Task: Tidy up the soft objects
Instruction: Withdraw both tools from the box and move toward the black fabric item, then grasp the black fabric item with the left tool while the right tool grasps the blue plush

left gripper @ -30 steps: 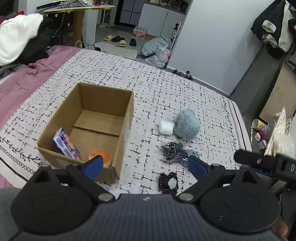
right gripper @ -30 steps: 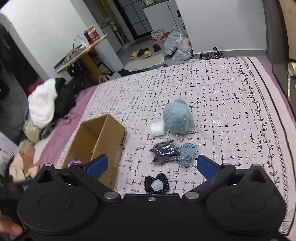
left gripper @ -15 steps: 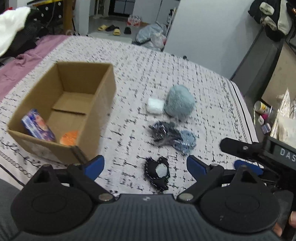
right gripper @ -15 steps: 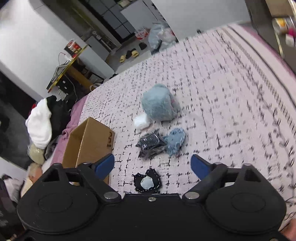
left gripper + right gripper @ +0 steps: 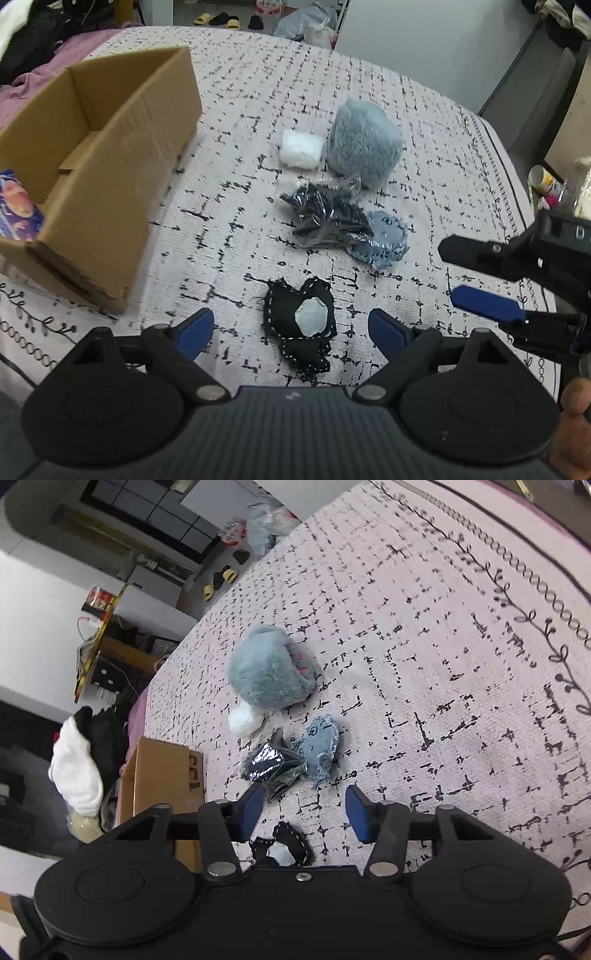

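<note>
Box: cardboard box sits open-top on bedspread, left of the loose items; likely the drop point, since a printed packet is already inside.
Target item: black stitched pouch w/ pale centre, flat on bedspread, nearest both grippers, right of box.
Axis: pouch long axis runs roughly toward/away from left cam; lobed end points away, narrow end toward cam.
L gripper: released, jaws wide, straddling pouch above it; judged lined up for a grab, no contact seen.
R gripper: released, empty, beside pouch.
Others: blue plush, white wad, dark wrapped bundle, denim piece clustered beyond.
</note>
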A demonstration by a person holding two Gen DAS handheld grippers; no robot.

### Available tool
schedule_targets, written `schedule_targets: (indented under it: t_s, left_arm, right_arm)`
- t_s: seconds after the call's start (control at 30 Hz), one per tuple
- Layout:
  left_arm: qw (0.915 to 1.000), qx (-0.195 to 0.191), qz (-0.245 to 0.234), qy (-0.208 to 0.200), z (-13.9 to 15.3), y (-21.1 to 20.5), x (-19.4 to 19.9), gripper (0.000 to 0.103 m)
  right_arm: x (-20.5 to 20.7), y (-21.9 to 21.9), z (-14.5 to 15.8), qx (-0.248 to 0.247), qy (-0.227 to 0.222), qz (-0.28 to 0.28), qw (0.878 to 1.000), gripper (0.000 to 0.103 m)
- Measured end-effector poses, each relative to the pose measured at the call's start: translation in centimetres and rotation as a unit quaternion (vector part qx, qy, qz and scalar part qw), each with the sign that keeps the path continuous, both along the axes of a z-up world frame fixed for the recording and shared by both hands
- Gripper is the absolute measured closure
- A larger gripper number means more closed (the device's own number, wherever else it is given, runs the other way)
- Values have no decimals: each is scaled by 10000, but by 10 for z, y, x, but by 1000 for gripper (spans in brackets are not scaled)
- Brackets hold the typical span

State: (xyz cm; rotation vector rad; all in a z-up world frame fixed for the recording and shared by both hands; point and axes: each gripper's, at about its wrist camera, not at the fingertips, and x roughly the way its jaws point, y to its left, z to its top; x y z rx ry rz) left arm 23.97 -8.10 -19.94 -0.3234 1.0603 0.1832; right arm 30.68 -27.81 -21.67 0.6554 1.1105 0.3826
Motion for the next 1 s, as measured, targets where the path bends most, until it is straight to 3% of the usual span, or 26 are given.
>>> schedule_targets:
  t_s: [0.47, 0.6, 0.7, 1.0]
  left_arm:
    - [9995, 139, 187, 205, -27, -7, 21, 33]
    - [9990, 310, 237, 204, -26, -5, 20, 58]
    - [9994, 176, 246, 166, -25, 3, 19, 65]
    - [9997, -52, 232, 52, -14, 11, 15, 68]
  right_arm:
    - [23, 8, -32, 108, 290, -26, 9995, 69]
    - [30, 10, -39, 192, 355, -144, 9991, 69]
    - [35, 15, -39, 146, 305, -171, 9993, 70]
    - [38, 18, -41, -102, 224, -205, 9995, 97]
